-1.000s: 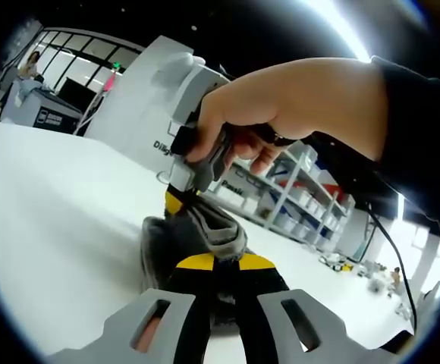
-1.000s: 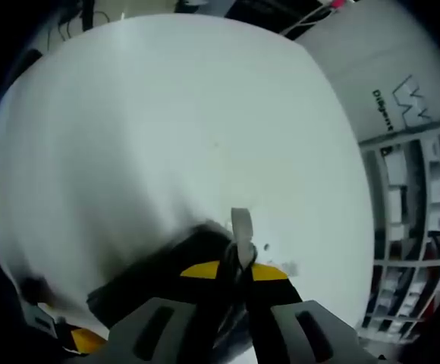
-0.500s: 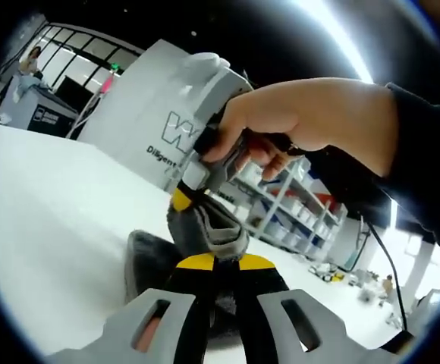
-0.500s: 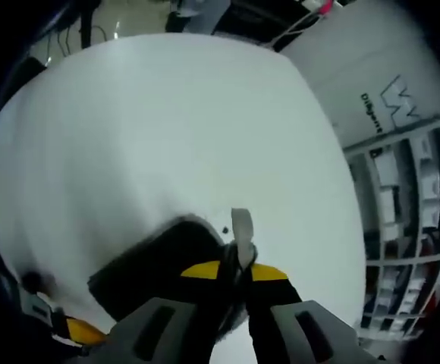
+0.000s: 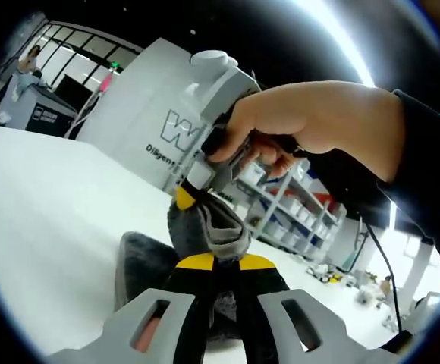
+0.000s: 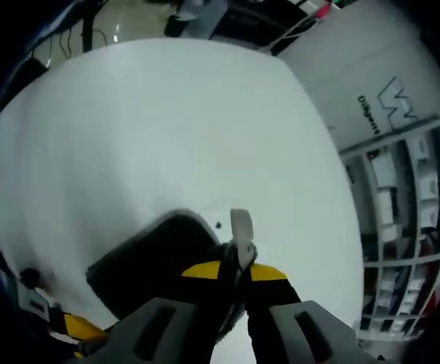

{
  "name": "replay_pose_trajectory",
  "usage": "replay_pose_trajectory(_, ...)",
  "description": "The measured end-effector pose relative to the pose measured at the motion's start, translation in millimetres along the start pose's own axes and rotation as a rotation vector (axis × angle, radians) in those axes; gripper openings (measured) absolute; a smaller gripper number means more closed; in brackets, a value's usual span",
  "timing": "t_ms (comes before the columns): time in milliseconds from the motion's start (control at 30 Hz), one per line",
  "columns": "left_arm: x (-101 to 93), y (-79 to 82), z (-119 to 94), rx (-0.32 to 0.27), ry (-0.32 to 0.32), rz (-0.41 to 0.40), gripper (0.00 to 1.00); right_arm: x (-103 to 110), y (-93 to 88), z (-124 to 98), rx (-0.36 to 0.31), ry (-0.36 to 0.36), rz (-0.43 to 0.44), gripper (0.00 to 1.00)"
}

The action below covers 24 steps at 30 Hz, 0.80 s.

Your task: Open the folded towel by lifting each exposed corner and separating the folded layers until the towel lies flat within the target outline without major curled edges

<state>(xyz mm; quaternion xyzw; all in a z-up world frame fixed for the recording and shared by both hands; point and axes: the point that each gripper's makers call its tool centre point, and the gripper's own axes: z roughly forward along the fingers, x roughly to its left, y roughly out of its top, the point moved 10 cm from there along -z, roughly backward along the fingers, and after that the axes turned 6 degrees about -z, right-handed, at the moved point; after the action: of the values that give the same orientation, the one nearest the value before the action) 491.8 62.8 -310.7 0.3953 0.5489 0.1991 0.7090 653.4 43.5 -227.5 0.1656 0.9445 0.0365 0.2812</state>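
A dark grey towel [image 5: 148, 262] with a lighter hem hangs lifted off the white table [image 5: 45, 212]. My left gripper [image 5: 214, 262] is shut on a bunched hem of the towel. Just beyond it the right gripper [image 5: 186, 199], held by a person's hand [image 5: 319, 125], pinches another part of the towel. In the right gripper view my right gripper [image 6: 235, 267] is shut on the towel's edge [image 6: 241, 231], and the dark towel [image 6: 148, 265] droops left of the jaws above the table [image 6: 167, 129]. The left gripper's yellow tip [image 6: 80, 327] peeks in at the lower left.
A white partition with printed letters [image 5: 140, 106] stands behind the table. Shelving with bins [image 5: 296, 205] runs behind it, also seen as racks [image 6: 410, 220] on the right. A person sits at a far desk [image 5: 30, 64]. The table's far edge [image 6: 167, 42] meets the floor.
Both grippers have risen with the towel held between them; the towel hangs further off the table and spreads wider. The right hand has moved slightly up and right in the left gripper view.
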Motion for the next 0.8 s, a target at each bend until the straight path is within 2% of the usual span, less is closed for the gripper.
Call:
replay_pose_trajectory(133, -5.3, 2.0, 0.4, -0.003, -0.01, -0.015, 0.07, -0.5, 0.2, -3.9, -0.004, -0.002, 0.005, 0.05)
replay_pose_trajectory(433, -17.2, 8.0, 3.2, -0.016, -0.022, 0.016, 0.07, -7.8, -5.4, -17.9, -0.019, -0.017, 0.014, 0.05)
replay_pose_trajectory(800, -32.0, 2.9, 9.9, -0.019, -0.051, 0.03, 0.07, -16.0, -22.1, -25.1, -0.029, -0.038, 0.018, 0.05)
